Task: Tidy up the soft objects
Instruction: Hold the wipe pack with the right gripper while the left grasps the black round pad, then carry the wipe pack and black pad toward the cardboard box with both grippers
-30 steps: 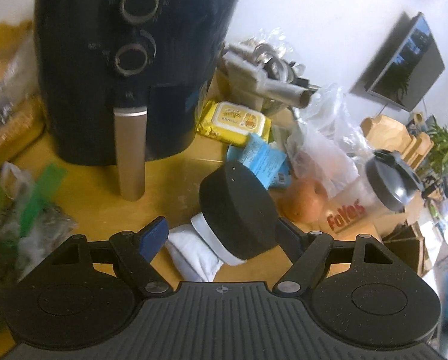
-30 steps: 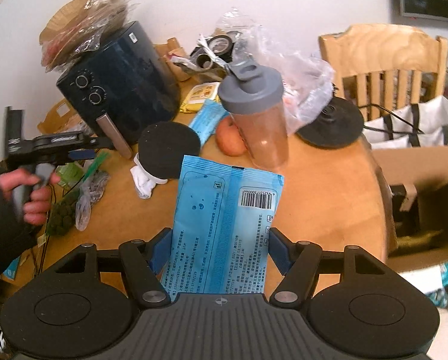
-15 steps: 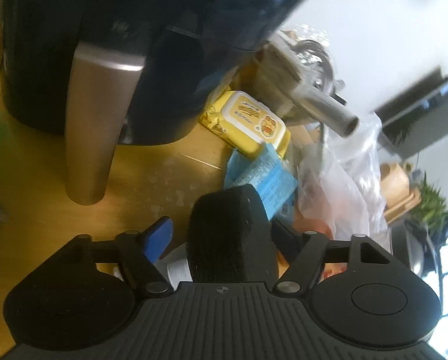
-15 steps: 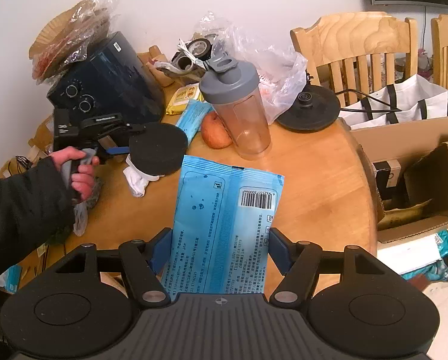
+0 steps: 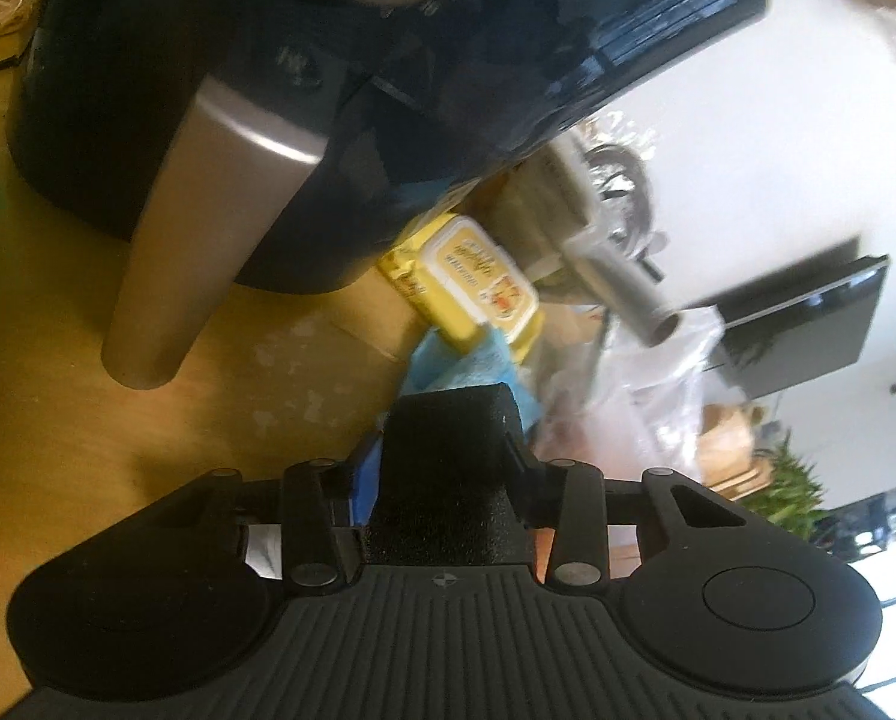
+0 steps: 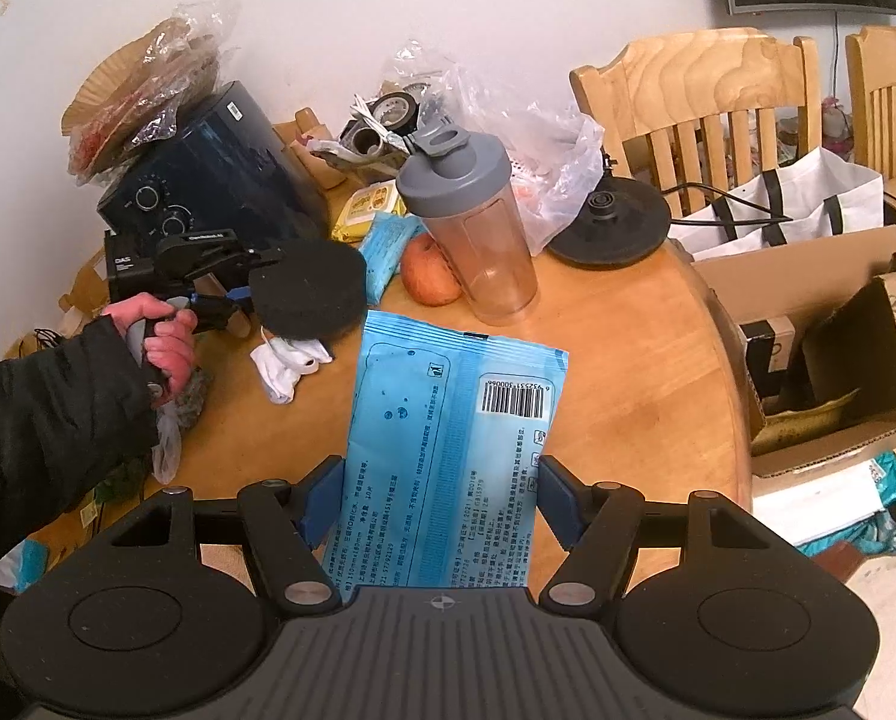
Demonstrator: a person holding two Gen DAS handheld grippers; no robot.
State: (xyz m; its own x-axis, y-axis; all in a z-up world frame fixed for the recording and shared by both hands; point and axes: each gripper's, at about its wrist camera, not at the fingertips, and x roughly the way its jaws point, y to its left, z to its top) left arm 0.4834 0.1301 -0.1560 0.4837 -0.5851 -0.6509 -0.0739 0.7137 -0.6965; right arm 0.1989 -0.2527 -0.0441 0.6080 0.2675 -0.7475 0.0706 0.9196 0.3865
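Note:
My left gripper (image 5: 444, 468) is shut on a round black sponge (image 5: 454, 474), seen edge-on between its fingers. In the right wrist view the same sponge (image 6: 308, 288) is held above the wooden table (image 6: 628, 348), over a crumpled white cloth (image 6: 282, 363). My right gripper (image 6: 441, 483) is shut on a flat blue wipes packet (image 6: 448, 438) with a barcode, held above the table's near side. A second blue packet (image 6: 387, 255) and a yellow wipes pack (image 6: 366, 207) lie by the air fryer (image 6: 207, 192).
A grey-lidded shaker cup (image 6: 469, 228), an apple (image 6: 426, 276), a clear plastic bag (image 6: 544, 162) and a black kettle base (image 6: 610, 228) crowd the table's back. Wooden chairs (image 6: 688, 102) and open cardboard boxes (image 6: 826, 330) stand to the right.
My left gripper closed in on the black sponge, gripped it and lifted it off the white cloth. The right gripper, still holding the blue packet, drew back and up a little.

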